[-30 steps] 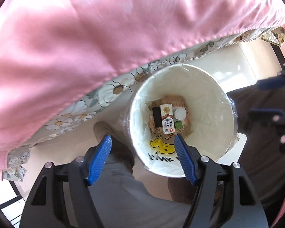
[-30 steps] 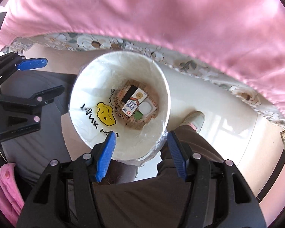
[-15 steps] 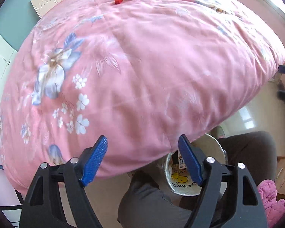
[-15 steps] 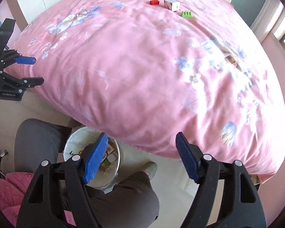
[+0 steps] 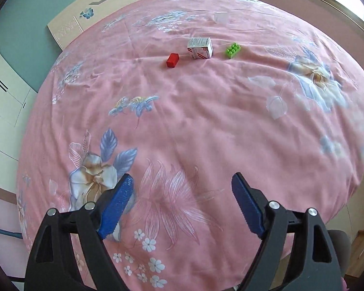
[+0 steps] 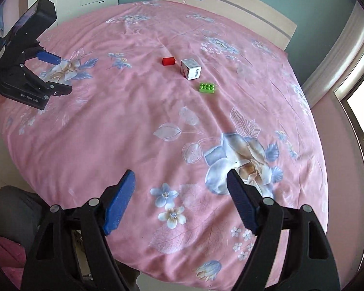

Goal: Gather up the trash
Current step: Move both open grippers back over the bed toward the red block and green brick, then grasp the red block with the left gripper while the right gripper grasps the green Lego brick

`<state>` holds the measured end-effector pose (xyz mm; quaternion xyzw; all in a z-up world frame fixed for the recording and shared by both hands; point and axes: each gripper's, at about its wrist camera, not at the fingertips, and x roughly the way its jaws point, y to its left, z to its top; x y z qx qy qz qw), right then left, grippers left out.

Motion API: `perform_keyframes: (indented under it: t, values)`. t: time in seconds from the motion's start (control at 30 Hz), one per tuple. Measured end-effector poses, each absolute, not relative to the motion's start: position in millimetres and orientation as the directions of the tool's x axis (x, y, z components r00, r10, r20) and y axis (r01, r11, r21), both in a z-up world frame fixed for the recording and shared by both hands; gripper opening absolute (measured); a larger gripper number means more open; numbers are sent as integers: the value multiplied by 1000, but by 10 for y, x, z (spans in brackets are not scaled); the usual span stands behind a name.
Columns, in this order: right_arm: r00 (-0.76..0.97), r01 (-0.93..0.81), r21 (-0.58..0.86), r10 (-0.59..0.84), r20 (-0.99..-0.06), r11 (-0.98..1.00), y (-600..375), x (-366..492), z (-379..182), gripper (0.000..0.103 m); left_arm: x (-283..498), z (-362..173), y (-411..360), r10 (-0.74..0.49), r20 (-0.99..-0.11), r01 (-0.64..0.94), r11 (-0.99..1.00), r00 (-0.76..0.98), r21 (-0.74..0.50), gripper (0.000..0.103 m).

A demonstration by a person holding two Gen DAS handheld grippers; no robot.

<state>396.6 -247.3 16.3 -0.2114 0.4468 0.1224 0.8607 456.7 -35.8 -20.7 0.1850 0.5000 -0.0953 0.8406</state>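
Three small items lie far out on the pink flowered bedspread (image 5: 206,126): a red block (image 5: 173,60), a white carton (image 5: 199,47) and a green studded brick (image 5: 232,50). The right wrist view shows the same red block (image 6: 168,61), carton (image 6: 190,68) and green brick (image 6: 207,87). My left gripper (image 5: 182,191) hovers over the near edge of the bed, its jaws opening with nothing between them. My right gripper (image 6: 180,186) also hangs above the near part of the bedspread (image 6: 157,133), jaws opening and empty. The left gripper (image 6: 57,72) also shows from the side at the left of the right wrist view.
A pale headboard (image 5: 114,7) and white cupboards (image 5: 2,92) stand beyond the bed. A window (image 6: 359,106) is at the right. A person's grey trouser leg (image 6: 14,208) shows at the lower left of the right wrist view. The bin is out of sight.
Both grippers have risen from over the white bin beside the bed to above the bedspread. The bin has dropped out of view, and both sets of jaws have spread wider.
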Motion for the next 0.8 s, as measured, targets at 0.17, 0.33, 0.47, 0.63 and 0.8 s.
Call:
perform_keyframes:
  t: [0.17, 0.33, 0.47, 0.63, 0.8]
  values:
    - [574, -374, -210, 47, -818, 903, -2499, 4702, 39, 77, 5315, -318, -471, 38, -874, 320, 922, 484, 218, 85]
    - [551, -348, -124, 96, -829, 929, -2510, 5460, -233, 77, 5993, -493, -533, 19, -874, 303, 934, 486, 188, 85]
    - [546, -337, -121, 88, -833, 934, -2482, 5954, -485, 77, 6396, -678, -601, -32, -878, 318, 938, 478, 138, 85]
    - [556, -301, -111, 80, -827, 947, -2459, 6498, -743, 77, 6847, -934, -661, -4, -875, 305, 938, 485, 165, 85]
    - [549, -269, -102, 65, -834, 958, -2410, 6917, -1013, 77, 7255, -1123, -664, -3, -862, 278, 947, 507, 160, 85]
